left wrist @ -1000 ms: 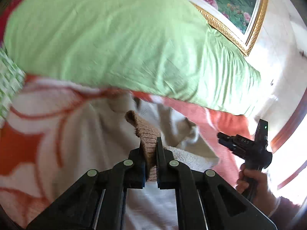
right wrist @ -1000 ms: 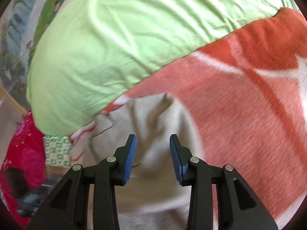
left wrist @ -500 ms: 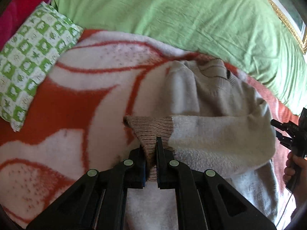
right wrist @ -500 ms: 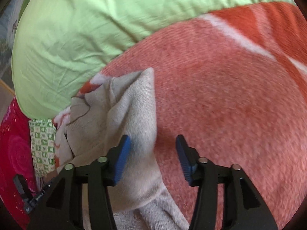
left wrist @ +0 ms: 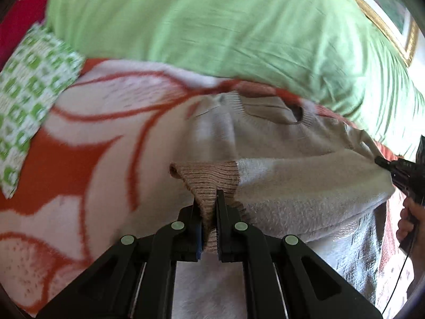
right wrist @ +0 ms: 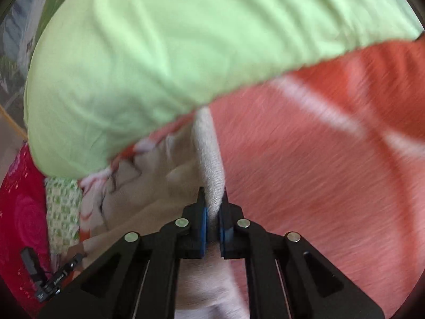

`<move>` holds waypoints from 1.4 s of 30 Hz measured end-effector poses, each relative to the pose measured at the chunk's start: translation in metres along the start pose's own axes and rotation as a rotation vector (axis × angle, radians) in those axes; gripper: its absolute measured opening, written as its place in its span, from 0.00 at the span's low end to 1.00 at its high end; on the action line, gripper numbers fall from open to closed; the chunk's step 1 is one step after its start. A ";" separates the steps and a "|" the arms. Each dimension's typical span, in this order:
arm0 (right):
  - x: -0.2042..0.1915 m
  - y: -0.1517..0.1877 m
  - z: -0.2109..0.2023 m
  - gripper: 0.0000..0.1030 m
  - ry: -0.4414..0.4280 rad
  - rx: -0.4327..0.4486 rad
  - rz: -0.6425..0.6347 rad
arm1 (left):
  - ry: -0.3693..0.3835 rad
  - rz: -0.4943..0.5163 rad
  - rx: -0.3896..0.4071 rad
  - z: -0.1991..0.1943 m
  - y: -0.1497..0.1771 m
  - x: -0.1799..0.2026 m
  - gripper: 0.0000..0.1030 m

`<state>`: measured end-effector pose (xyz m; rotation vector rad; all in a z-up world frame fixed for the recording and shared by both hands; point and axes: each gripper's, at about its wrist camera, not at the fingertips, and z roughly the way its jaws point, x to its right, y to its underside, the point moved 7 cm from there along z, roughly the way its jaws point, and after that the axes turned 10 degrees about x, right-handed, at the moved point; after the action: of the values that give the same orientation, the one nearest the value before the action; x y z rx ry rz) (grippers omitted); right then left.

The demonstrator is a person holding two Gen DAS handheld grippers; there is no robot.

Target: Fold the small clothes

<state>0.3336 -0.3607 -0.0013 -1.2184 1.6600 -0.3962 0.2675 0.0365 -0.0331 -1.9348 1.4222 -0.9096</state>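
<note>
Beige knit sweater (left wrist: 279,143), lying on orange-and-white blanket (left wrist: 79,164) below green pillow (left wrist: 212,26): soft, light, floppy, likely stretchy; brown ribbed cuff (left wrist: 209,178) pinched in left gripper (left wrist: 209,207), sleeve fold clamped in right gripper (right wrist: 212,204), both narrow.

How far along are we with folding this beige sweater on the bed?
Early stage. Done: one sleeve is folded across the sweater, which lies on the orange blanket. In hand: the left tongs pinch the sleeve's brown cuff; the right tongs have just closed on the fold at the sweater's edge. Left: the rest of the folding; the body is still spread out.
</note>
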 end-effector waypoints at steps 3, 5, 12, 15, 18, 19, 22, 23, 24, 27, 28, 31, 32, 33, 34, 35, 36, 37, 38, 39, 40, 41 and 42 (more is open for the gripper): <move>0.015 0.006 0.013 0.07 0.066 -0.042 -0.045 | -0.003 0.031 -0.019 0.019 0.007 0.010 0.05; 0.019 0.014 0.021 0.07 0.097 -0.055 -0.072 | -0.024 0.050 -0.054 0.034 0.018 0.005 0.05; 0.021 0.033 0.035 0.08 0.121 -0.086 -0.073 | -0.042 0.079 -0.106 0.049 0.036 -0.009 0.06; 0.010 0.031 0.033 0.16 0.157 -0.091 -0.104 | -0.040 0.085 -0.119 0.043 0.035 -0.007 0.13; -0.006 0.030 0.015 0.39 0.179 -0.053 -0.144 | -0.043 0.082 -0.115 0.026 0.035 -0.012 0.21; -0.014 0.031 0.005 0.51 0.165 -0.031 -0.152 | -0.044 0.080 -0.112 0.018 0.036 -0.016 0.20; -0.040 0.048 -0.023 0.56 0.079 -0.019 -0.177 | -0.058 0.066 -0.115 -0.006 0.043 -0.032 0.22; -0.050 0.060 -0.031 0.56 0.042 -0.039 -0.182 | -0.060 0.055 -0.120 -0.012 0.047 -0.038 0.22; -0.059 0.071 -0.036 0.56 0.012 -0.058 -0.184 | -0.057 0.042 -0.128 -0.019 0.052 -0.044 0.22; -0.090 0.119 -0.052 0.56 -0.089 -0.150 -0.201 | -0.051 0.019 -0.156 -0.044 0.071 -0.060 0.22; -0.100 0.137 -0.055 0.56 -0.122 -0.184 -0.200 | -0.043 0.007 -0.168 -0.051 0.077 -0.063 0.22; -0.127 0.185 -0.057 0.56 -0.192 -0.263 -0.203 | 0.002 -0.046 -0.220 -0.065 0.096 -0.068 0.23; -0.137 0.200 -0.054 0.56 -0.217 -0.293 -0.200 | 0.013 -0.062 -0.234 -0.068 0.100 -0.069 0.24; -0.143 0.212 -0.051 0.56 -0.237 -0.316 -0.196 | 0.034 -0.089 -0.254 -0.071 0.108 -0.069 0.24; -0.152 0.225 -0.048 0.56 -0.261 -0.341 -0.194 | 0.053 -0.107 -0.269 -0.072 0.113 -0.068 0.24; -0.160 0.238 -0.045 0.56 -0.283 -0.366 -0.199 | 0.065 -0.119 -0.282 -0.072 0.118 -0.067 0.24; -0.164 0.247 -0.043 0.56 -0.297 -0.387 -0.205 | 0.075 -0.122 -0.295 -0.071 0.123 -0.065 0.24; -0.170 0.258 -0.040 0.56 -0.309 -0.409 -0.215 | 0.083 -0.121 -0.303 -0.069 0.125 -0.062 0.24; -0.175 0.267 -0.038 0.56 -0.318 -0.429 -0.221 | 0.096 -0.122 -0.310 -0.066 0.126 -0.058 0.25; -0.177 0.273 -0.041 0.56 -0.329 -0.445 -0.219 | 0.107 -0.122 -0.312 -0.063 0.127 -0.055 0.27; -0.180 0.279 -0.038 0.56 -0.340 -0.461 -0.217 | 0.111 -0.119 -0.314 -0.059 0.125 -0.053 0.30; -0.184 0.285 -0.035 0.56 -0.345 -0.474 -0.221 | 0.096 -0.116 -0.314 -0.054 0.122 -0.053 0.31; -0.186 0.292 -0.031 0.56 -0.342 -0.490 -0.226 | 0.088 -0.121 -0.309 -0.050 0.119 -0.054 0.31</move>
<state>0.1523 -0.0819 -0.1034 -1.7365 1.3630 0.0966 0.1482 0.0532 -0.1049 -2.2527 1.5874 -0.8806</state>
